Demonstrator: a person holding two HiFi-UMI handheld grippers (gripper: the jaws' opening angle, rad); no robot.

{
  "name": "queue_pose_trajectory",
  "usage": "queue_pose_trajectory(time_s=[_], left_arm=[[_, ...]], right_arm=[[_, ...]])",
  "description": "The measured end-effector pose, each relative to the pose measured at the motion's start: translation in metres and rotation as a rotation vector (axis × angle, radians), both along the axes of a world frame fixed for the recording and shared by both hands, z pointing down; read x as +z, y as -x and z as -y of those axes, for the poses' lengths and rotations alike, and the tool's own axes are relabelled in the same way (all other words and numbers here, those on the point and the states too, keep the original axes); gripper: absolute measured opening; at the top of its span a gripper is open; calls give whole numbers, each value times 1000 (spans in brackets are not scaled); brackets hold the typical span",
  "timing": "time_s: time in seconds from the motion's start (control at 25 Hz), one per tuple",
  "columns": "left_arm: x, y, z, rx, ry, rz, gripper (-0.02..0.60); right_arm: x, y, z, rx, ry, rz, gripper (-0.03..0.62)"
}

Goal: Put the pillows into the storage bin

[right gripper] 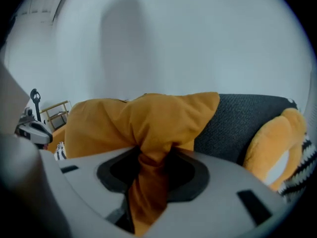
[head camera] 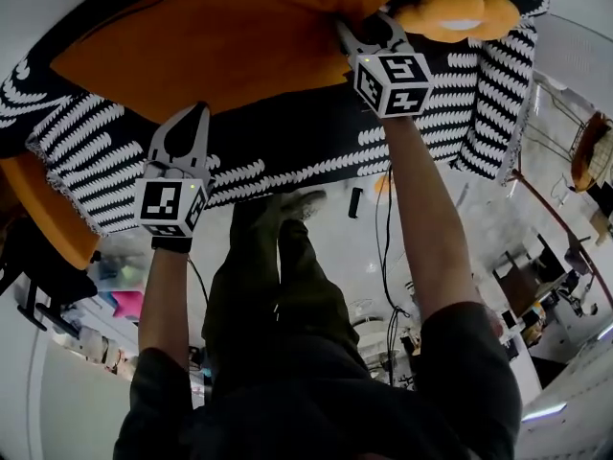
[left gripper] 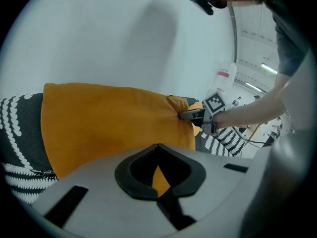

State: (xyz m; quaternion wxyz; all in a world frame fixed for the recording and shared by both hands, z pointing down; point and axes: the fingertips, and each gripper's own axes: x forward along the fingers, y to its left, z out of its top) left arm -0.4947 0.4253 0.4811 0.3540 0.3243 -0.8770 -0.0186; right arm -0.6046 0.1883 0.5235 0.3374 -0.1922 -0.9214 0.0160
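A big orange pillow point(head camera: 220, 46) lies on a sofa draped with a black-and-white patterned throw point(head camera: 287, 156). My left gripper point(head camera: 192, 113) is at the pillow's near edge, and in the left gripper view its jaws point(left gripper: 159, 182) are shut with a wedge of the orange fabric point(left gripper: 109, 123) pinched between them. My right gripper point(head camera: 350, 32) holds the pillow's right corner. In the right gripper view a bunched fold of the pillow point(right gripper: 143, 118) runs down between the closed jaws of that gripper point(right gripper: 148, 182). The left gripper view also shows the right gripper point(left gripper: 190, 115) biting the pillow's far corner.
A rounded orange cushion point(head camera: 455, 12) sits on the sofa's right end, against the dark grey backrest point(right gripper: 242, 118). Another orange pillow point(head camera: 43, 209) lies at the left edge. The person's legs point(head camera: 278, 276) and cables point(head camera: 388, 257) are on the floor below.
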Motion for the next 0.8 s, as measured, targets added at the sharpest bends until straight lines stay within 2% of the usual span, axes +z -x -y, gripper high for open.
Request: queue_pose_trajectory(time_s=[0.12, 0.2, 0.56, 0.8], left_arm=[[5, -8, 0, 6, 5, -12, 3], [6, -14, 1, 13, 10, -17, 3], [-26, -47, 40, 108, 6, 21, 2], [-47, -89, 99, 232, -9, 39, 3]], right_arm=[[-10, -13, -2, 16, -38, 59, 90], [-20, -25, -4, 33, -48, 91, 65], [-104, -114, -10, 110, -4, 221, 55], [-161, -199, 50, 248, -75, 285, 55]])
